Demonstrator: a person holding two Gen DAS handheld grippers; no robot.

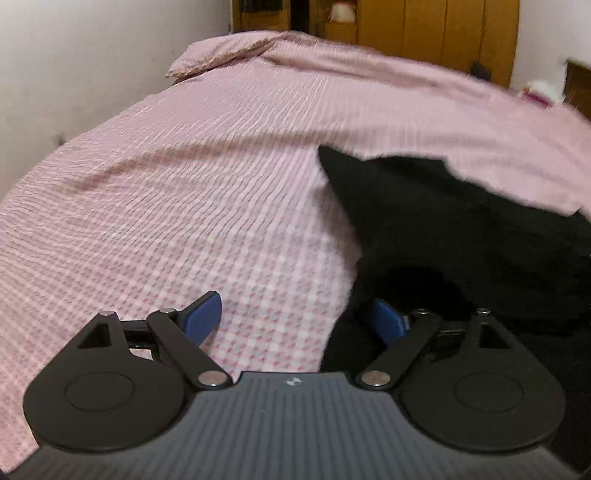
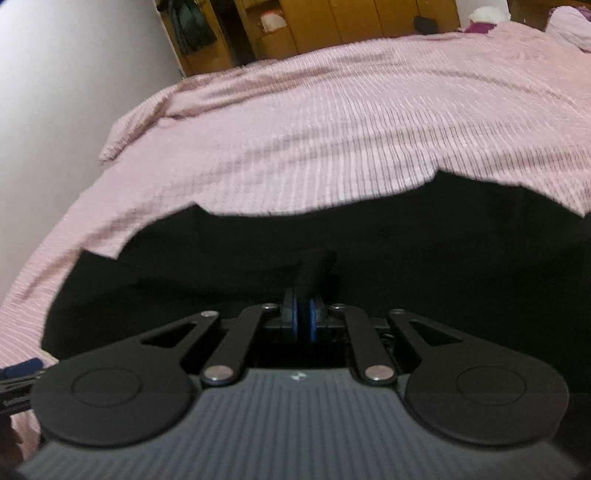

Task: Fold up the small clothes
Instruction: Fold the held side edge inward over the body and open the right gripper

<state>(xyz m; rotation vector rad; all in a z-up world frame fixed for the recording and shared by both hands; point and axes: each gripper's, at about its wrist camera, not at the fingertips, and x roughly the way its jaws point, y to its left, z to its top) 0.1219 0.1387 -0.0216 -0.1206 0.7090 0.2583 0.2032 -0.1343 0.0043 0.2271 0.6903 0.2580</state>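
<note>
A black garment [image 1: 461, 236] lies spread on a pink checked bedsheet [image 1: 207, 177]. In the left wrist view it fills the right side. My left gripper [image 1: 295, 317] is open at the garment's left edge; its right blue pad [image 1: 388, 321] rests over the black cloth and its left pad is over bare sheet. In the right wrist view the garment [image 2: 406, 251] spreads across the middle. My right gripper [image 2: 303, 317] is shut on a pinched fold of the black garment, which sticks up between the blue pads.
The bed runs far ahead with a pink pillow [image 1: 225, 51] at the far end. A white wall [image 1: 74, 66] is on the left. Wooden wardrobes [image 1: 443, 29] stand behind. The left gripper's tip shows at the lower left of the right wrist view [image 2: 22, 369].
</note>
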